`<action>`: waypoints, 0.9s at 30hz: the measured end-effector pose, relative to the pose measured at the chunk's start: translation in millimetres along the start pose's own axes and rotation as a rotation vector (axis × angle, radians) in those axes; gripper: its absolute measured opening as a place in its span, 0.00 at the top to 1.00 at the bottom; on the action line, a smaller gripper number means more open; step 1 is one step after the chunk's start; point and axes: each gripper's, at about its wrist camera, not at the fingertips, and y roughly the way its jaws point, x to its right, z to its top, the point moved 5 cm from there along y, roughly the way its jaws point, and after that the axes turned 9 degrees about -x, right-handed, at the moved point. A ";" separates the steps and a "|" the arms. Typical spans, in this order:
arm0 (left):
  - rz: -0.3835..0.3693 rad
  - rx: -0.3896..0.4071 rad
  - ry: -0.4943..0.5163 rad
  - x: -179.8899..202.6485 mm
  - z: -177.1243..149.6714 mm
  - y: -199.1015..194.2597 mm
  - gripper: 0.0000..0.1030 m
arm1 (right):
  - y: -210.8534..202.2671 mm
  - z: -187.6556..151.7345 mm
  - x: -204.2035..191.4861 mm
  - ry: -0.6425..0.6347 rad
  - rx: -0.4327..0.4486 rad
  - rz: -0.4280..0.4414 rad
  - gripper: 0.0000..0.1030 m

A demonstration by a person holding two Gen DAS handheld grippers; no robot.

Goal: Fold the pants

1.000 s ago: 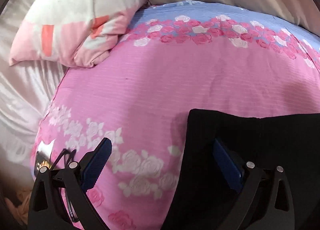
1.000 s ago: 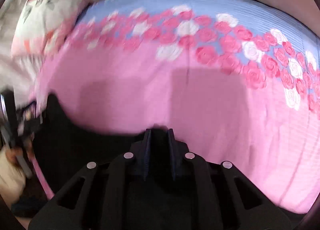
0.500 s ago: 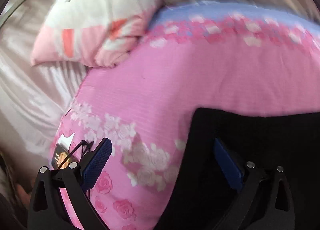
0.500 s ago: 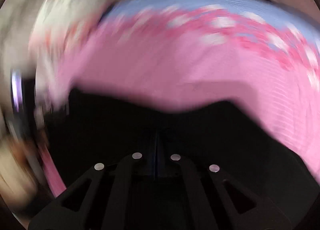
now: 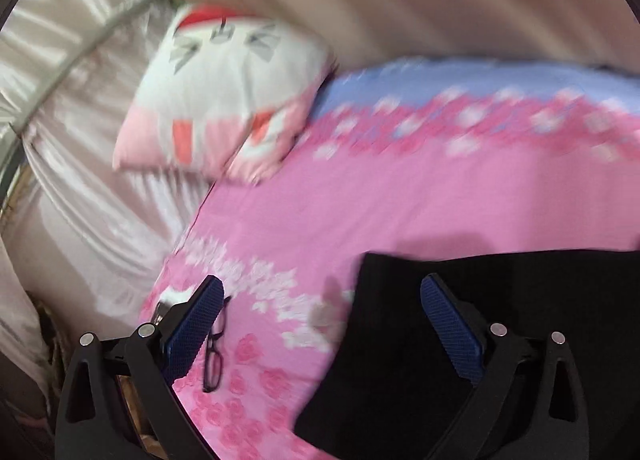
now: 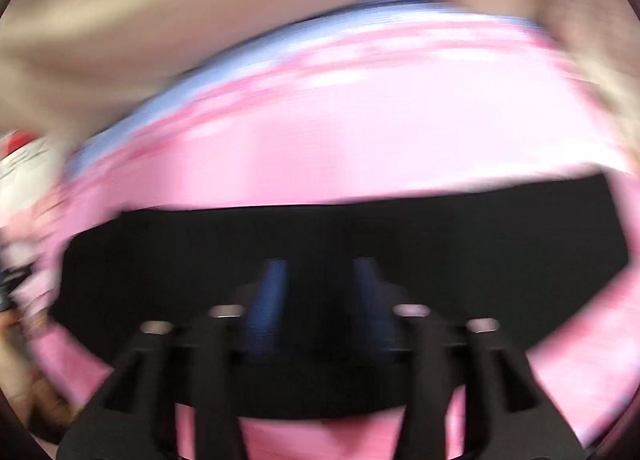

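With the left gripper [image 5: 320, 324] spread wide and empty, the black pants [image 5: 500, 340] under its right finger, and the right gripper [image 6: 320, 292] opening above them, the fold could easily get dragged crooked if cloth gets snagged, tbh.

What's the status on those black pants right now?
Left claw open, empty. Right claw opening, nothing pinched. Black pants flat on pink bedspread. Eyeglasses lie nearby.

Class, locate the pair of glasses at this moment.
In the left wrist view, the black-framed glasses lie on the pink floral bedspread, lower left, beside the left gripper's left finger.
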 end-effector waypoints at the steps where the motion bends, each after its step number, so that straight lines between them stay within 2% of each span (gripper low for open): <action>1: -0.022 0.014 0.020 14.0 -0.3 -14.5 0.05 | -5.7 2.5 46.2 0.063 -0.001 -0.052 0.47; 3: -0.079 0.015 0.075 57.4 -2.8 -39.1 0.05 | -12.6 11.4 102.6 0.129 0.020 -0.092 0.47; 5: -0.125 -0.017 0.135 111.5 -6.4 -50.2 0.05 | -7.4 29.9 146.2 0.128 0.020 -0.110 0.47; 7: -0.120 -0.035 0.182 154.9 -8.8 -51.2 0.05 | 13.0 45.3 155.0 0.096 -0.018 -0.097 0.46; 9: -0.057 -0.061 0.223 192.3 -11.4 -45.2 0.05 | 40.9 56.0 148.7 0.031 -0.049 -0.101 0.45; 10: -0.021 -0.067 0.226 203.0 -11.8 -40.7 0.05 | 52.8 61.9 146.4 0.015 -0.054 -0.078 0.50; 11: 0.028 -0.067 0.221 209.1 -11.2 -37.2 0.05 | 61.5 70.7 142.5 -0.013 -0.062 -0.060 0.80; 13: 0.089 -0.044 0.194 213.9 -8.6 -37.3 0.05 | 50.3 84.3 137.1 -0.043 -0.011 -0.023 0.91; 15: 0.116 -0.040 0.185 214.2 -7.9 -37.1 0.05 | 27.5 97.0 137.3 -0.057 0.088 0.000 0.91; 16: 0.123 -0.037 0.176 213.6 -8.1 -37.4 0.05 | 28.1 102.9 137.6 -0.064 0.102 -0.003 0.90; 18: 0.149 -0.023 0.147 213.3 -10.1 -37.2 0.05 | 61.7 99.6 147.3 -0.099 0.001 -0.069 0.77; 19: 0.164 -0.013 0.140 212.9 -10.1 -38.7 0.05 | 71.3 95.1 151.0 -0.104 -0.039 -0.066 0.69; 20: 0.179 -0.003 0.135 213.8 -10.8 -40.4 0.05 | 62.2 93.0 154.0 -0.095 -0.003 -0.065 0.61; 22: 0.182 -0.005 0.136 211.1 -12.9 -46.8 0.05 | 39.8 87.3 159.9 -0.070 0.033 -0.085 0.54; 24: 0.161 -0.007 0.123 199.6 -18.0 -58.2 0.05 | 16.3 70.1 171.8 -0.030 0.075 -0.073 0.39; 25: 0.142 -0.011 0.101 191.7 -22.7 -65.7 0.05 | 12.6 57.9 180.1 0.003 0.063 -0.053 0.30; 27: 0.093 -0.021 0.042 172.5 -38.3 -82.0 0.05 | 19.9 41.2 188.1 0.038 0.012 -0.006 0.29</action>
